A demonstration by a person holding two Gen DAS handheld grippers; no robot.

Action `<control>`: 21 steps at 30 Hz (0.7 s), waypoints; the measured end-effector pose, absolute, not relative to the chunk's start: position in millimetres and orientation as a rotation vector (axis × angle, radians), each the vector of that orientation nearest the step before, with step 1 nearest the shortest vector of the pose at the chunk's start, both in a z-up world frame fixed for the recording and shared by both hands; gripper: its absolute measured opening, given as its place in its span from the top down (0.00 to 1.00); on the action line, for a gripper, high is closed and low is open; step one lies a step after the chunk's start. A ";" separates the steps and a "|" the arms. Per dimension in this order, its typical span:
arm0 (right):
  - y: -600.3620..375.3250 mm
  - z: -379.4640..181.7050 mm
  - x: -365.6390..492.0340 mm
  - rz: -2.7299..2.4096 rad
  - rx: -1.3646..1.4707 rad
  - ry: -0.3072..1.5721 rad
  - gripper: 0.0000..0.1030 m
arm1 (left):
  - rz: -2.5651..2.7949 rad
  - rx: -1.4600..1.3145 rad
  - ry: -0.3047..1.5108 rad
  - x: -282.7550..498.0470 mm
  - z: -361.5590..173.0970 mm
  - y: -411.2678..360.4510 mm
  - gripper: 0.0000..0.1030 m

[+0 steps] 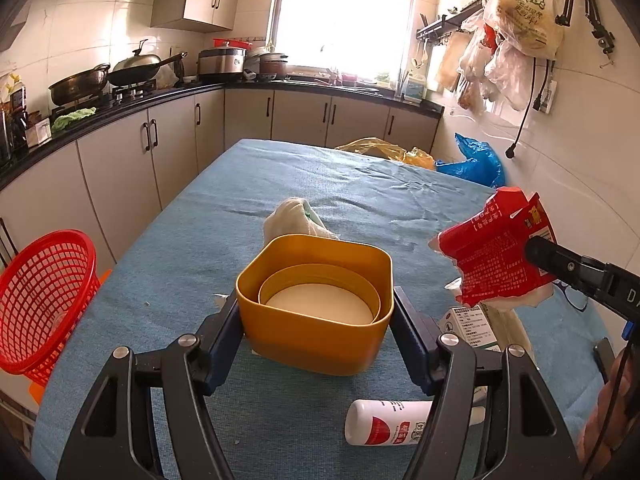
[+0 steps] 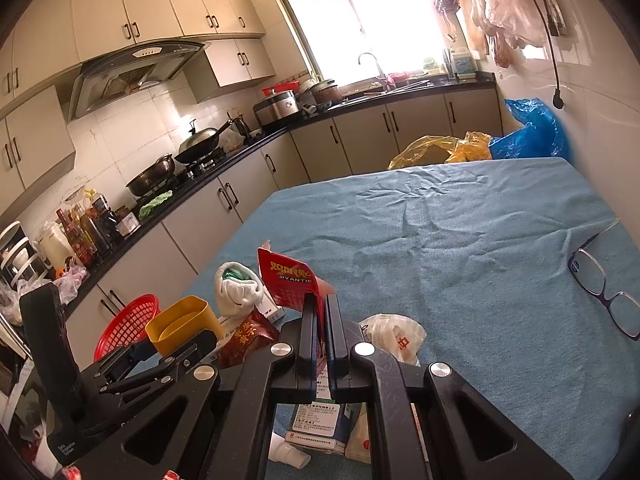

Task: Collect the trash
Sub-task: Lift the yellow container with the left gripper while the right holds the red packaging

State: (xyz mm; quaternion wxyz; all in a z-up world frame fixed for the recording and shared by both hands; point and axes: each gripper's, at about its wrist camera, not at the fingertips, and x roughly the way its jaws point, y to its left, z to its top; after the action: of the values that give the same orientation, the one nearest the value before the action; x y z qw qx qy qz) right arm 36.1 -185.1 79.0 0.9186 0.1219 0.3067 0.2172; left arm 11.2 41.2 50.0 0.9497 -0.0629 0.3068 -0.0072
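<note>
Yellow plastic fills the left view: a bin [image 1: 316, 304] sits between the fingers of the left gripper [image 1: 316, 320], whose pads press its two sides, so the claw is clenched on it. It stands on the blue cloth [image 1: 340, 192] covering the table, with a round insert showing inside.

The right gripper [image 2: 320, 328] is clamped tight on a torn red wrapper [image 2: 288, 284], held up off the cloth to the right of the bin, above other scraps. In the left view the same wrapper [image 1: 496, 248] hangs from the right claw's tip beside the bin.

More litter lies near the bin: a white cloth bundle [image 1: 296, 216] just behind it, a white bottle [image 1: 384, 424] lying on its side in front, a small carton [image 1: 472, 324] and a crumpled white bag [image 2: 396, 334]. Glasses [image 2: 604, 280] rest on the cloth well apart to the right. A red basket [image 1: 44, 296] sits off the table's left edge.
</note>
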 end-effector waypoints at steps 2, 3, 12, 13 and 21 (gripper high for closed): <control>-184.3 78.7 36.2 0.448 0.248 0.631 0.96 | -0.016 -0.128 0.625 11.1 49.7 41.3 0.33; -184.3 78.7 36.8 0.448 0.248 0.631 0.96 | -0.015 -0.128 0.625 11.0 49.8 41.3 0.33; -183.6 76.9 37.3 0.453 0.240 0.632 0.96 | -0.010 -0.134 0.628 12.7 47.6 47.3 0.33; -182.9 77.2 36.2 0.453 0.240 0.633 0.96 | -0.009 -0.133 0.627 12.8 47.6 47.5 0.33; -179.1 78.3 33.4 0.463 0.228 0.628 0.96 | 0.012 -0.125 0.619 11.9 46.1 52.3 0.33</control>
State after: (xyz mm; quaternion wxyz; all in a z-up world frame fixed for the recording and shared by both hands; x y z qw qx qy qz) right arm 33.4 -179.1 78.3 0.9185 0.1110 0.3055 0.2252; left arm 11.9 52.3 46.1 0.9505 -0.0615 0.3045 0.0059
